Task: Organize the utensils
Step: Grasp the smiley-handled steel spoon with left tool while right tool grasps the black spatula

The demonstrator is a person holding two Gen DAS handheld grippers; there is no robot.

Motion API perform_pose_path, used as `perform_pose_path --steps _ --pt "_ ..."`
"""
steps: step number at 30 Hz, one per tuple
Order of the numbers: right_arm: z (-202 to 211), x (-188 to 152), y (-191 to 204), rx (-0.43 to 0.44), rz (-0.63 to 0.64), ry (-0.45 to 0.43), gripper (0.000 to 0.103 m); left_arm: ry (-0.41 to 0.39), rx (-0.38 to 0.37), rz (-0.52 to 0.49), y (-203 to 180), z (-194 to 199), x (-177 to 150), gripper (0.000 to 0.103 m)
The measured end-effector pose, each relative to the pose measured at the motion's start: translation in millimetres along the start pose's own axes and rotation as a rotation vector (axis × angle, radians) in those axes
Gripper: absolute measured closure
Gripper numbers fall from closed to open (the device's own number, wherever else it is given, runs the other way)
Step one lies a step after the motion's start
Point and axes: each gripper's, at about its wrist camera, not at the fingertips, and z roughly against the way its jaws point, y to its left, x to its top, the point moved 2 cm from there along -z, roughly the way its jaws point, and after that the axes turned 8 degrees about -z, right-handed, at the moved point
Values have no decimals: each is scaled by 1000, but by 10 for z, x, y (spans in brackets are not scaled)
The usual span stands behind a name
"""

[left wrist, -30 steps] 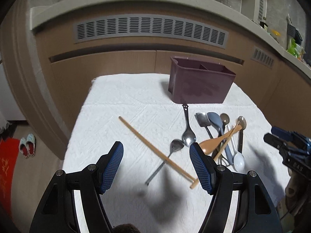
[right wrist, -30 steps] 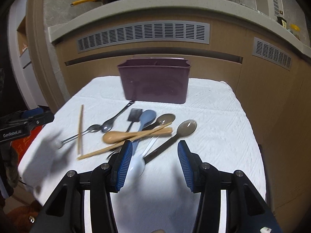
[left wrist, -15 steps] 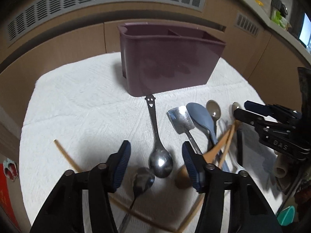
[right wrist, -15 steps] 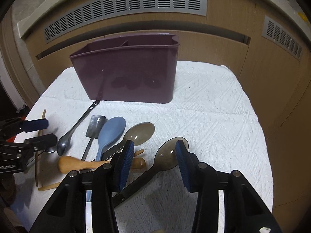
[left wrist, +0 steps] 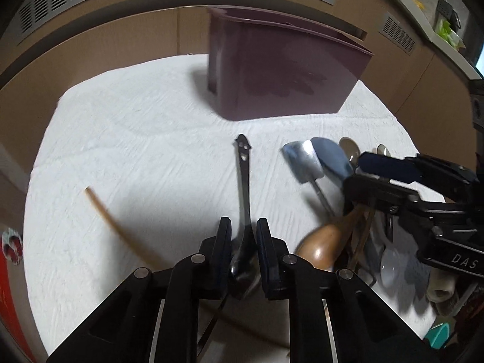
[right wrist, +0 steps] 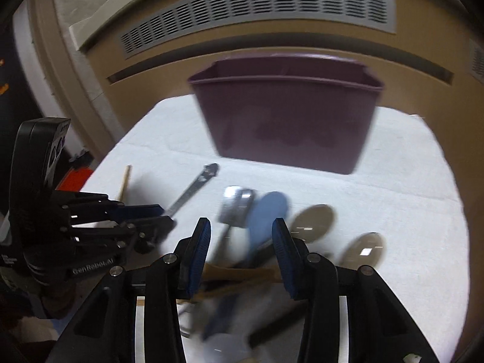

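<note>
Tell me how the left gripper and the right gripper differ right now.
The left gripper has its jaws nearly shut around the neck of the smiley-handled metal spoon; the right gripper has its jaws wide apart and grips nothing. The left works a spoon lying alone; the right hovers over the utensil pile. Both point toward the purple bin.

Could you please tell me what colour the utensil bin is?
The utensil bin is dark purple, clearest in the right wrist view.

Maroon caddy on a white textured cloth (blue spoon nearby).
</note>
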Motion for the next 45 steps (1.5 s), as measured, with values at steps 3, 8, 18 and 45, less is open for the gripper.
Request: perform_pose_path --steps 3,8,18,45 --pt "-214 13 115 -31 6 66 66 -20 -12 40 83 118 -97 85" --pt "-400 135 119 -178 -3 56 67 -63 -25 76 200 250 -142 84" --pt "-373 190 120 -211 33 30 73 -40 -61 67 117 210 -116 79" --pt "721 -68 -104 -115 -119 -214 73 120 72 -7 -37 -157 235 94"
